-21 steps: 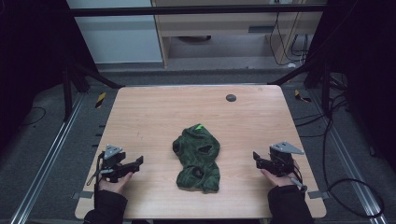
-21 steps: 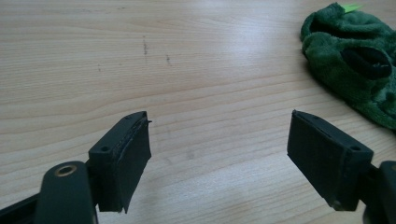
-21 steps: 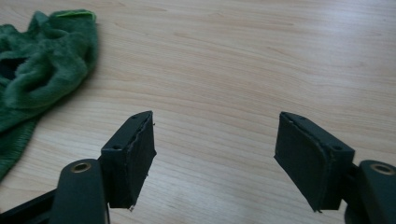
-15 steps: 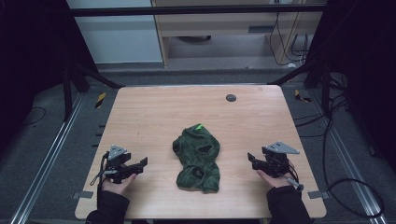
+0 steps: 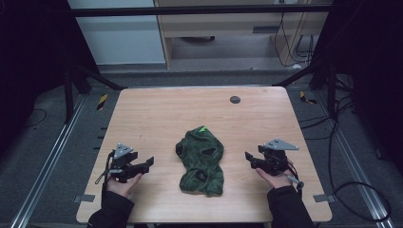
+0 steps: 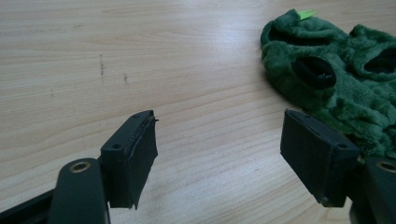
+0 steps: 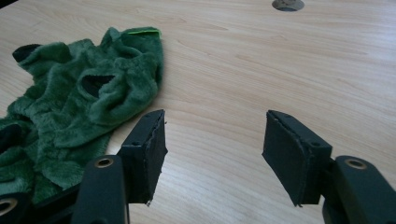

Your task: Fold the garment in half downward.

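A crumpled green fleece garment point(image 5: 201, 159) with a bright green tag lies in the middle of the wooden table point(image 5: 157, 118). My left gripper point(image 5: 148, 163) rests at the table's left front, open, jaws pointing right toward the garment point(image 6: 345, 88), nothing between them. My right gripper point(image 5: 249, 157) sits at the right front, open and empty, jaws pointing left. In the right gripper view the garment point(image 7: 84, 102) lies just past the left fingertip point(image 7: 149, 144). In the left gripper view the right fingertip point(image 6: 317, 154) stands close to the fleece edge.
A small round dark hole point(image 5: 235, 99) sits in the table near the far edge; it shows as well in the right gripper view point(image 7: 287, 4). Bare wood surrounds the garment. Dark frame bars and cables stand beyond the table edges.
Both grippers have shifted inward toward the garment; the right one moved left, the left one moved right. The garment has not moved.
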A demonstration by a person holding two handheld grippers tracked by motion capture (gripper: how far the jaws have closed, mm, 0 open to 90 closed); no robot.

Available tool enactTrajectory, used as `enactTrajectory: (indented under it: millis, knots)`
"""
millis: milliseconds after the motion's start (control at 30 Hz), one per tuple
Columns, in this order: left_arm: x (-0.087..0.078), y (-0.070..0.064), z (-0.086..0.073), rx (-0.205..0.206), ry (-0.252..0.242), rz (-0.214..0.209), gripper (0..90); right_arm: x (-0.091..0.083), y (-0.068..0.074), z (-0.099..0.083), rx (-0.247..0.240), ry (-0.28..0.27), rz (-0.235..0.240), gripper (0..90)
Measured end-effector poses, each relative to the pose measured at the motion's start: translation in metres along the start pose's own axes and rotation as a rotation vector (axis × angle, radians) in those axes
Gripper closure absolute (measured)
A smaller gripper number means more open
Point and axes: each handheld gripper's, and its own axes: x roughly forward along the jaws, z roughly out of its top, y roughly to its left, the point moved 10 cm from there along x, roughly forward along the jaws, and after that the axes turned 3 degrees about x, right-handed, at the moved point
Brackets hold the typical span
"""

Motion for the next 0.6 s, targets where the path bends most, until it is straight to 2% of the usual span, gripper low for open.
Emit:
enactTrajectory:
  millis: [233,600]
  knots:
    - [0.004,-0.006,0.014,0.024,-0.008,-0.014,28.1,0.008,0.007,0.011,-0.011,0.002,0.01,38.8]
    - [0.01,-0.01,0.041,0.036,-0.041,-0.032,31.4,0.016,0.012,0.03,-0.006,-0.009,0.026,40.4]
